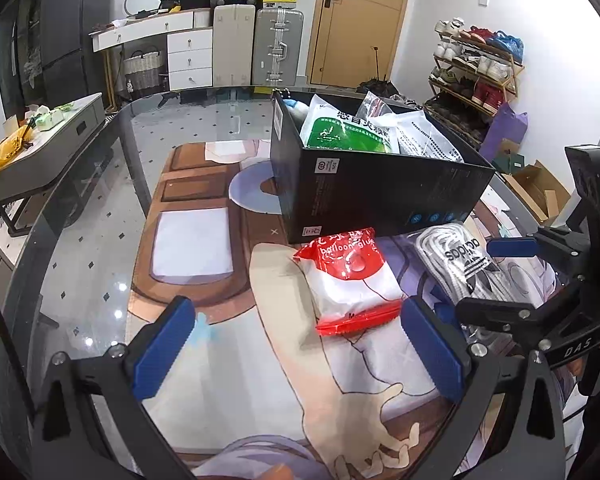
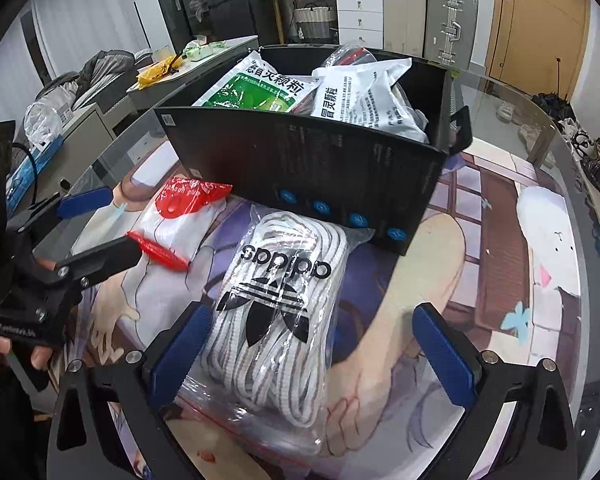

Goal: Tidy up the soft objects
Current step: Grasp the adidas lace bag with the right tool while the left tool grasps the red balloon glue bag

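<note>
A black box [image 1: 380, 188] stands on the printed mat and holds a green-and-white pouch [image 1: 340, 130] and a white pouch [image 1: 424, 138]. In front of it lie a red-and-white balloon-glue bag [image 1: 352, 280] and a clear Adidas bag of white laces [image 1: 460, 264]. My left gripper [image 1: 300, 348] is open and empty, just short of the red-and-white bag. My right gripper [image 2: 312, 356] is open, its jaws on either side of the lace bag's [image 2: 276, 308] near end. The box [image 2: 320, 172] and the red-and-white bag [image 2: 176, 216] also show in the right wrist view.
The glass table edge [image 1: 100, 168] curves round at left and far side. A printed mat [image 1: 204, 360] covers the table's middle. A side table [image 1: 40, 140], drawers, suitcases and a shoe rack [image 1: 476, 72] stand beyond. A white plush print [image 2: 548, 236] is on the mat at right.
</note>
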Demonstrator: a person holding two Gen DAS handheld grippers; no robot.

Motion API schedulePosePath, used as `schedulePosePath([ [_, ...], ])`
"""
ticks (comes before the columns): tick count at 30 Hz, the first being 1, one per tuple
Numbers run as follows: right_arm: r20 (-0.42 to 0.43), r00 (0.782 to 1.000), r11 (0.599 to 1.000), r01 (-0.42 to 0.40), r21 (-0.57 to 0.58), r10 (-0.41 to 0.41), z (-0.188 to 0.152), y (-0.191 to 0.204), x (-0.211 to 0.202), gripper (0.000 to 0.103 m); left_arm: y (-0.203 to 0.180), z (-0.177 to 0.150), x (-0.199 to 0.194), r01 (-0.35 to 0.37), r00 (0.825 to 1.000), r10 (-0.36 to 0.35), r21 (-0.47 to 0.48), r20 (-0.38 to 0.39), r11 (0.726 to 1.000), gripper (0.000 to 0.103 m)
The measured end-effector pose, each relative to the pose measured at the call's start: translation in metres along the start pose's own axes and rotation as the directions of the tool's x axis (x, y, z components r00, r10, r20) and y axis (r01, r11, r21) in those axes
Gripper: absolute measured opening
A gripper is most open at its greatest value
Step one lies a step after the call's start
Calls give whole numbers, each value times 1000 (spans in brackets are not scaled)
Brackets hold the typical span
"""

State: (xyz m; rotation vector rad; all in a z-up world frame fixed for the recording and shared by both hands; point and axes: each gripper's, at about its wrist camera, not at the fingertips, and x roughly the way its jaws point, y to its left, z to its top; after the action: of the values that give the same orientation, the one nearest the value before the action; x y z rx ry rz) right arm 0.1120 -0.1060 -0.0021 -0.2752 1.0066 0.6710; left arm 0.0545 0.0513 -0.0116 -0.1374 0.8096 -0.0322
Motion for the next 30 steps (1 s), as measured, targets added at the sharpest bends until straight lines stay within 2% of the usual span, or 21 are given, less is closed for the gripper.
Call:
schedulePosePath([
  [9,8,1000,1000,5,-29,-4,-2,15,1,102,0,0,1,5,1000,-5,0,-4,1000,103],
  [13,-4,998,995,67,-68,-68,-4,21,6,102,0,0,2,3,1000,-3,3,-7,1000,103],
  [21,-4,997,995,71,-72,-72,-10,7,2,102,-9,1,5,-39,999,39,28,-22,999,103],
  [25,5,999,995,51,-87,-51,-16,3,1,102,-16,3,8,-32,999,33,40,-36,999,103],
  [30,-3,998,995,63,-81,-64,-14,0,0,102,-19,9,13,9,998,-9,3,-58,1000,103],
])
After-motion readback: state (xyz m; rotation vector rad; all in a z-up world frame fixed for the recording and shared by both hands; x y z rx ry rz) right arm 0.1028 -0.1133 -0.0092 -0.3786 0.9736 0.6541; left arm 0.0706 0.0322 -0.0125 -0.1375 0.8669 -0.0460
